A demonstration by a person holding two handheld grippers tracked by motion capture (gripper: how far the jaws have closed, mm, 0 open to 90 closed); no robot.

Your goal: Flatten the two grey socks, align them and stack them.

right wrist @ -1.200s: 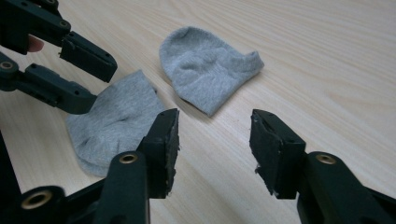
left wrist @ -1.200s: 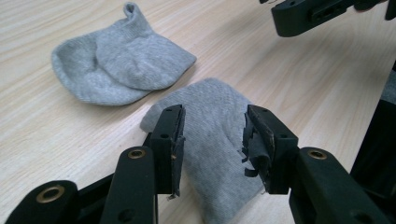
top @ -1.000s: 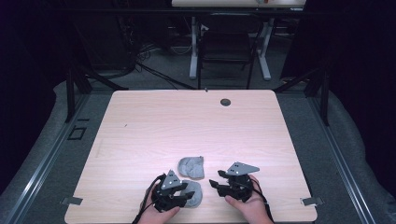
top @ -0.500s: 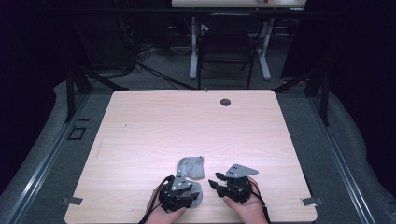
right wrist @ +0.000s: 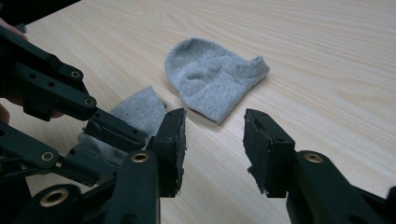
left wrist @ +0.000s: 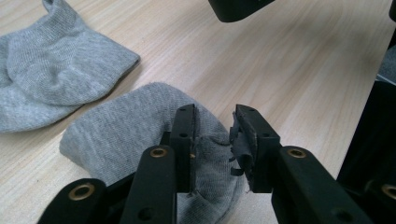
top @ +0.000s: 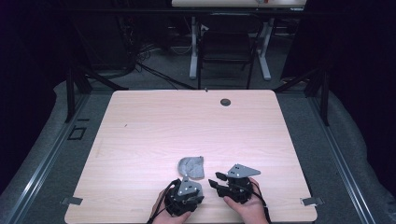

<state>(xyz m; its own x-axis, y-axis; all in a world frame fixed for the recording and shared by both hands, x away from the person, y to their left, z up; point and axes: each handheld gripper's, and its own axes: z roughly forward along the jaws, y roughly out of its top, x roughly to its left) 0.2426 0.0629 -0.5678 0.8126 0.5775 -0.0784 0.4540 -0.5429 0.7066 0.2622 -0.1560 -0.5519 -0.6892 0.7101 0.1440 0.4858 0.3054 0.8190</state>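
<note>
Two grey socks lie on the wooden table (top: 187, 121). The far sock (top: 192, 166) (left wrist: 51, 74) (right wrist: 215, 79) lies flat and free. The near sock (left wrist: 121, 130) (right wrist: 140, 112) is bunched under my left gripper (top: 187, 186) (left wrist: 212, 140), whose jaws stand open with a fold of its fabric in the gap, not clamped. My right gripper (top: 214, 181) (right wrist: 215, 149) is open with nothing in it, low over bare wood just right of the socks and pointing left. In the right gripper view the left gripper (right wrist: 107, 126) covers part of the near sock.
The person's hands hold both grippers at the table's front edge (top: 196, 219). A small dark hole (top: 225, 101) sits near the far edge. A chair (top: 226, 46) and desk legs stand beyond the table. Bare wood spreads left, right and behind the socks.
My left gripper has shifted over the near sock and now covers it in the high view. The right gripper has stayed almost still.
</note>
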